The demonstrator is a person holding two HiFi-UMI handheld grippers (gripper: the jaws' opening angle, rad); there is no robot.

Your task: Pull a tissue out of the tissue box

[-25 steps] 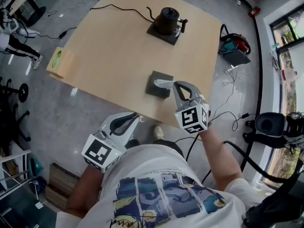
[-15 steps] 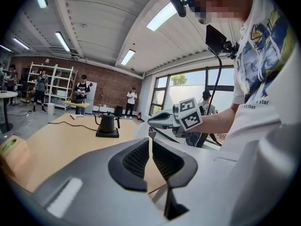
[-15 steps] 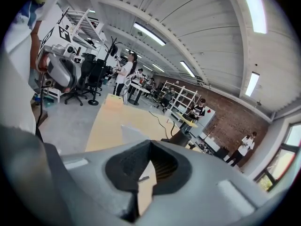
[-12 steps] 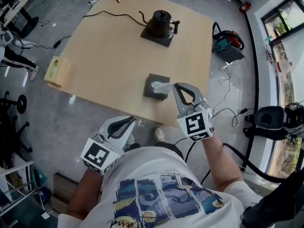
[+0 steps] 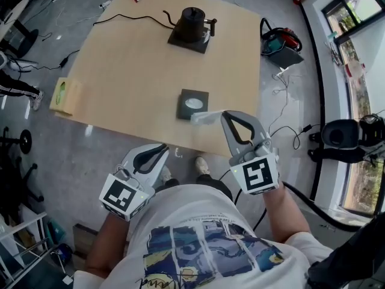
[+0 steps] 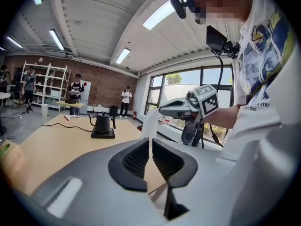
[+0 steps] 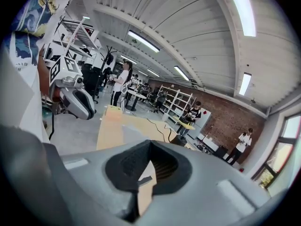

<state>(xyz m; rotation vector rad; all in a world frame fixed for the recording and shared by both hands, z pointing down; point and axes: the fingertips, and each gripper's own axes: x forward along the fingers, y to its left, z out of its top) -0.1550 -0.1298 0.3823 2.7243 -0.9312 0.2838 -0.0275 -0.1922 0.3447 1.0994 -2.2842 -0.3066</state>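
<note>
- Step: the pull is at its end. The right claw (image 5: 224, 115) is clamped shut on one corner of the tissue (image 5: 204, 118), and the sheet hangs above the near part of the bench (image 5: 126, 71).
- The tissue box (image 5: 193, 104) sits flat on the bench just beyond the tissue, with white showing in its top slot.
- The sheet looks fully clear of the box, though the head view is too small to rule out a trailing corner still in the slot.
- From the left gripper view the tissue drapes straight down from the right claw's tip.
- The left claw (image 5: 161, 152) is closed on nothing and held off the bench edge near the person's body, so the box is unbraced.
- Also on the bench: a kettle (image 5: 191, 21) at the far side and a yellow box (image 5: 64, 96) at the left edge, both well apart from the work.
- Next, probably: keep the grip and carry the sheet away from the box. If a corner still drags, lift further.
- Versus a second ago: the tissue was then still rooted in the slot with the right claw close over the box. Now that claw is higher and nearer the person, and the sheet has come with it. The box and the left claw have not moved.
</note>
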